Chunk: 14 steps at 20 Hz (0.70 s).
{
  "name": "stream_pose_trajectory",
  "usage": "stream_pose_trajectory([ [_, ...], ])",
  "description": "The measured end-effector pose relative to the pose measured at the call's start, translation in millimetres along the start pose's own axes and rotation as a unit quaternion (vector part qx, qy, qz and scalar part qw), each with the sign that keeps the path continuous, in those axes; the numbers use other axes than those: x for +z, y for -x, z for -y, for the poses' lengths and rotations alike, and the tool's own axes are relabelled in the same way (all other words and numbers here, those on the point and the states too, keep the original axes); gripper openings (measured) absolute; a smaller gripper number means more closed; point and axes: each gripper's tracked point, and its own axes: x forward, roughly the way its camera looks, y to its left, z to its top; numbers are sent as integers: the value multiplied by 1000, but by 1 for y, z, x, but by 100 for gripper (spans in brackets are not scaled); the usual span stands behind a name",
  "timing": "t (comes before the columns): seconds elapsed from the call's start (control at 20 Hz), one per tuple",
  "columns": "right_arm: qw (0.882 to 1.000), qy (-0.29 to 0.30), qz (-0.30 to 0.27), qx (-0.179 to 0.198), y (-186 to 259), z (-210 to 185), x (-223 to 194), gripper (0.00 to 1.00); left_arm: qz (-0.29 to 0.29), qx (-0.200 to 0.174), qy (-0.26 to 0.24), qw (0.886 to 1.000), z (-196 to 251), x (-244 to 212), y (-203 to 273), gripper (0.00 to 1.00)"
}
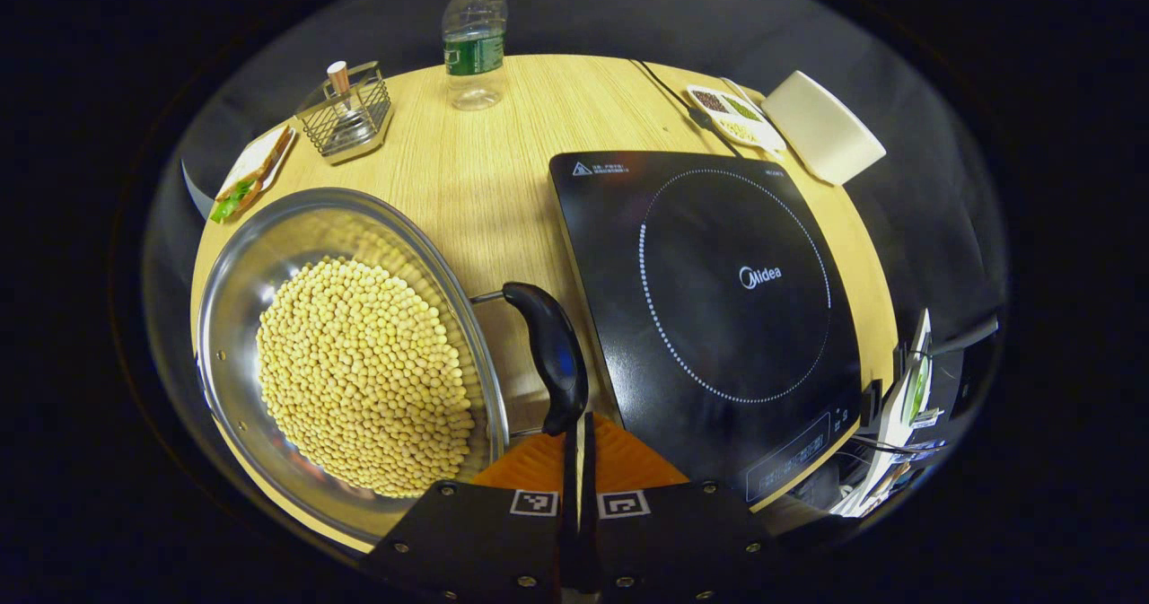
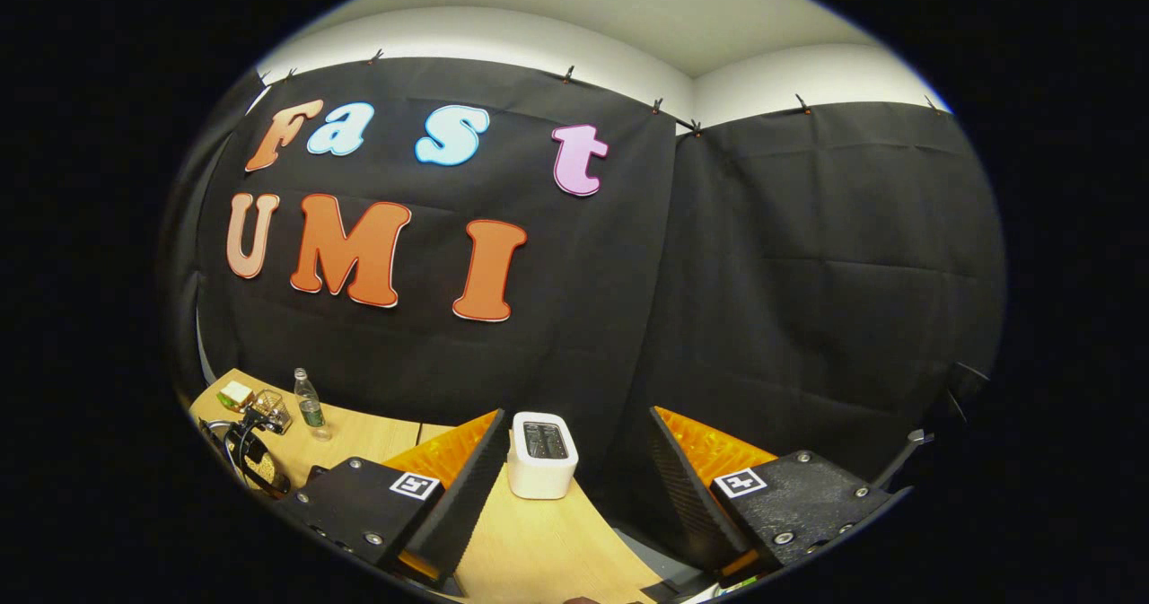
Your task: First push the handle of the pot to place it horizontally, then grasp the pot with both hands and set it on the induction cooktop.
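Note:
In the left gripper view, a steel pot full of yellow beans sits on the wooden table at the left. Its black handle curves along the pot's right side, between pot and cooktop. My left gripper is shut with nothing between its fingers, and its tips touch the near end of the handle. The black induction cooktop lies bare just right of the handle. In the right gripper view, my right gripper is open and held up off the table, facing the booth wall.
At the table's far side stand a plastic bottle, a wire caddy, a plate of food, a small dish of spices and a white toaster. The toaster stands ahead of my right gripper.

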Motion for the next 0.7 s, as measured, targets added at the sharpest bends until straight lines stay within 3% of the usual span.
stream_pose_trajectory([
  [0.45,998,-9,-28,60,-18,-62,-19,95,66,-16,43,997,-30,3,65,2],
  [0.7,992,-6,-50,116,-27,-125,-31,95,117,53,63,990,-107,0,114,2],
])
